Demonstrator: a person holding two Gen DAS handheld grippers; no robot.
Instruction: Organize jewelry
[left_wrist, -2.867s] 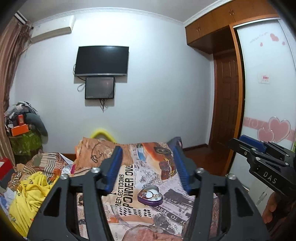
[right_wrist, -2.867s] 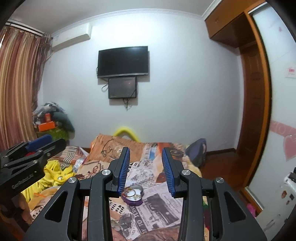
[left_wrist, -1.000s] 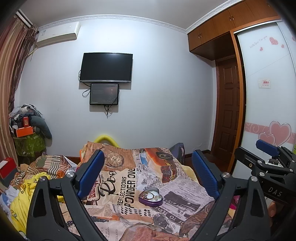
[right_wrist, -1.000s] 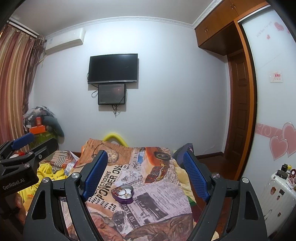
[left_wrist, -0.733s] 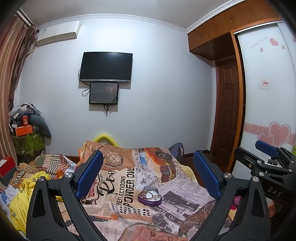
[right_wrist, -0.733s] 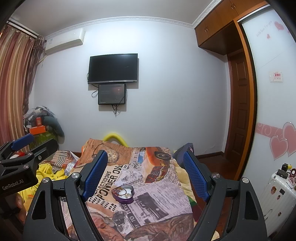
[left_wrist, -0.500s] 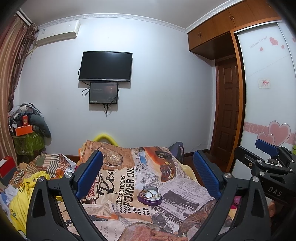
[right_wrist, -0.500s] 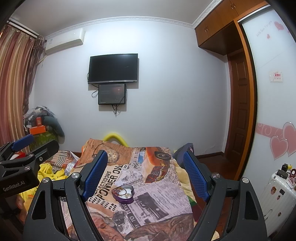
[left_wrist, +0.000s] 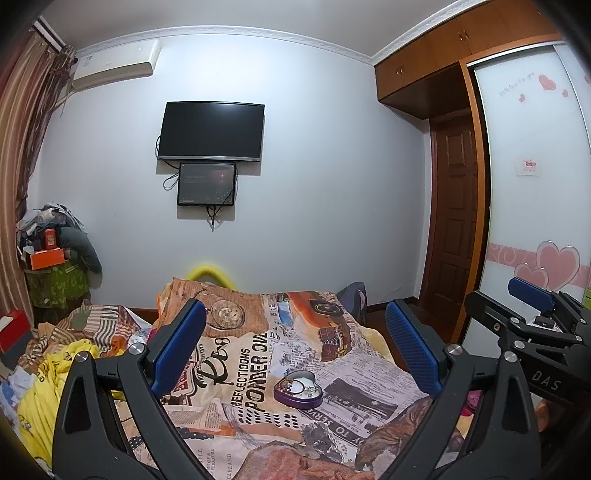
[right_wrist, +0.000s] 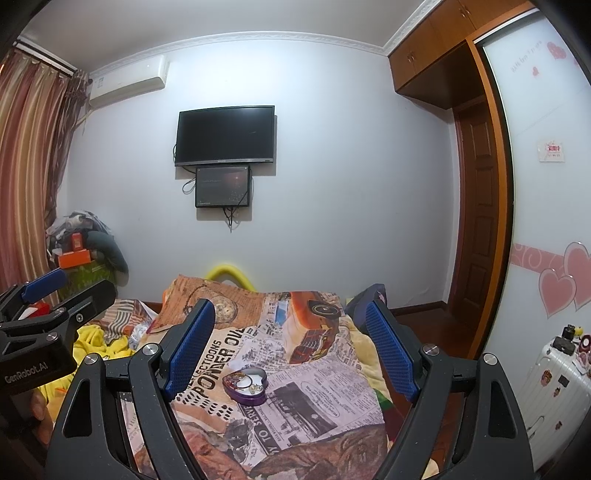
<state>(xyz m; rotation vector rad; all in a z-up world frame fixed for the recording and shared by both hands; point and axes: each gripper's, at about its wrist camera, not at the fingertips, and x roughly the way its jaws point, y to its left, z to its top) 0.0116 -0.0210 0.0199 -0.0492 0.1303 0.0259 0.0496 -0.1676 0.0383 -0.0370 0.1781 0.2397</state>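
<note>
a heart-shaped purple tin (left_wrist: 298, 388) sits open on the bedspread (left_wrist: 255, 354), near the middle of the bed and a little toward its right edge. inside it lies a small tangle of jewelry (right_wrist: 246, 380): gold-coloured pieces and what looks like a thin ring or hoop against the pale lining; the single items are too small to tell apart. the tin rests on the newspaper-print part of the cover, just right of the big black lettering.

the left gripper (left_wrist: 295, 350) is held above the near end of the bed with its blue-padded fingers (left_wrist: 179, 345) spread wide, nothing between them; the tin shows in the gap, well apart from both pads. the right gripper (right_wrist: 291, 349) is likewise wide and holds nothing, with the tin seen between its fingers (right_wrist: 391, 354) and closer to the left one. each gripper shows at the edge of the other's view.

the bedspread is orange and cream with a printed car. a yellow garment (left_wrist: 48, 391) is heaped along the bed's left edge, and a yellow curved rail (right_wrist: 231, 273) rises at the far end. on the white wall beyond hang a dark tv (left_wrist: 211, 131), a smaller screen (left_wrist: 207, 184) just under it, and an air conditioner (left_wrist: 116, 64) near the ceiling. striped curtains (right_wrist: 26, 155) are on the left, a wooden door (right_wrist: 476, 229) and a wardrobe panel with pink hearts (left_wrist: 543, 266) on the right. a white suitcase (right_wrist: 550, 384) stands at the lower right of the right wrist view.
</note>
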